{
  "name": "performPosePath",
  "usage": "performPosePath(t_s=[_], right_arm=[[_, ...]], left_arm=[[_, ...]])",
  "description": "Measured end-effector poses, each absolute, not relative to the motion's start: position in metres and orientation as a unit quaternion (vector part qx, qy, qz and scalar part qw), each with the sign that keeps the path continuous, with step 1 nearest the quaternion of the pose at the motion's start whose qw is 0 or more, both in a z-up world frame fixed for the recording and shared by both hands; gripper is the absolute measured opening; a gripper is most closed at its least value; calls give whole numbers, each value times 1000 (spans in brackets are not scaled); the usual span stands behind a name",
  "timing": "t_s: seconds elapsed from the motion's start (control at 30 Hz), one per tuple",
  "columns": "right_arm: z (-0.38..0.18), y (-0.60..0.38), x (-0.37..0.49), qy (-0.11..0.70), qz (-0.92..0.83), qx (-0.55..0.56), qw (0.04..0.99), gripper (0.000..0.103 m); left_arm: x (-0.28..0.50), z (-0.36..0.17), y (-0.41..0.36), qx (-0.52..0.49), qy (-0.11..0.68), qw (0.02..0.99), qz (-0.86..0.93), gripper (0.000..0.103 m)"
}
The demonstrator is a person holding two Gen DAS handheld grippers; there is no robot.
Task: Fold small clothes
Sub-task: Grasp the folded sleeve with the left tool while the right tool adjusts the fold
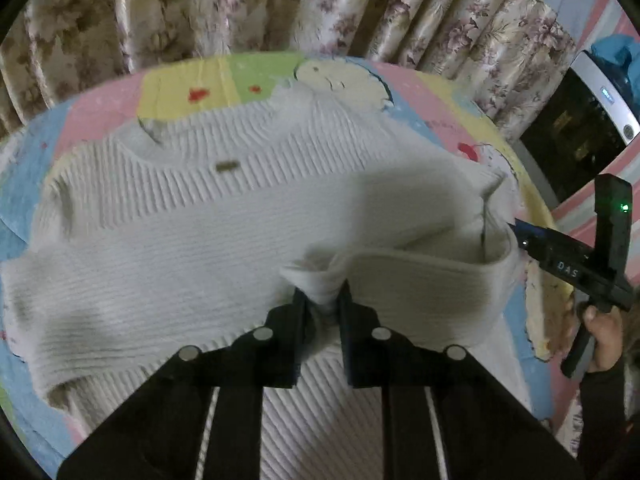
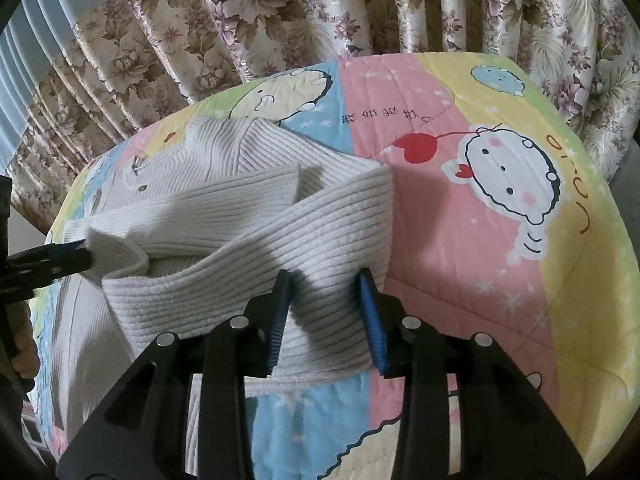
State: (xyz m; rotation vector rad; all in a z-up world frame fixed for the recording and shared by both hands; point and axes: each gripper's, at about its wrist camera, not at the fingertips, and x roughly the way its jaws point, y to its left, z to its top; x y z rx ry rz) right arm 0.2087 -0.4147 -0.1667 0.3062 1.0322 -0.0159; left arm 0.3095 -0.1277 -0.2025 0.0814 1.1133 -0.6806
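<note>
A pastel cartoon-printed quilt (image 2: 460, 240) covers the surface, with floral pleated curtains (image 2: 280, 20) hanging behind it. On the quilt lies a cream ribbed knit sweater (image 1: 192, 216), spread flat across most of the left wrist view, a small brown tag (image 1: 227, 166) below its neckline. Only that view shows the dark glossy appliance (image 1: 576, 132) at the right edge. The right wrist view alone shows the quilt's round-faced cartoon figure (image 2: 508, 168). The left gripper (image 1: 323, 300) is clenched on a bunched fold of the sweater's lifted band. The right gripper (image 2: 325, 316) has its blue-padded fingers (image 2: 370, 320) spread wide either side of the same band; whether they pinch it is unclear.
</note>
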Motion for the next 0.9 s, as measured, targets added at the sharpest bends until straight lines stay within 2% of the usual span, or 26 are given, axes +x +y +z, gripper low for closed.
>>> performPosePath(t_s=[0.23,0.3,0.37,0.5,0.7,0.9], right_arm=[[-166,-411,210,488,-13,127,863,36],[-162,-409,208,481,-15,119,869,30],[-150,-405,205,462,-14,120,879,21],[-112,-391,206,420,5,124,899,16],[-87,-344,248,416,55,114,901,16],[-131,-295,289,470,74,87,875,21]], left_arm=[[289,-189,-132,112,471,822,-300,15],[285,-180,-127,125,443,839,-290,14],[290,-171,-118,114,426,852,-281,14],[299,-143,-89,96,395,878,-252,14],[324,-129,-30,81,409,890,-184,14],[349,-182,17,91,473,867,-131,14]])
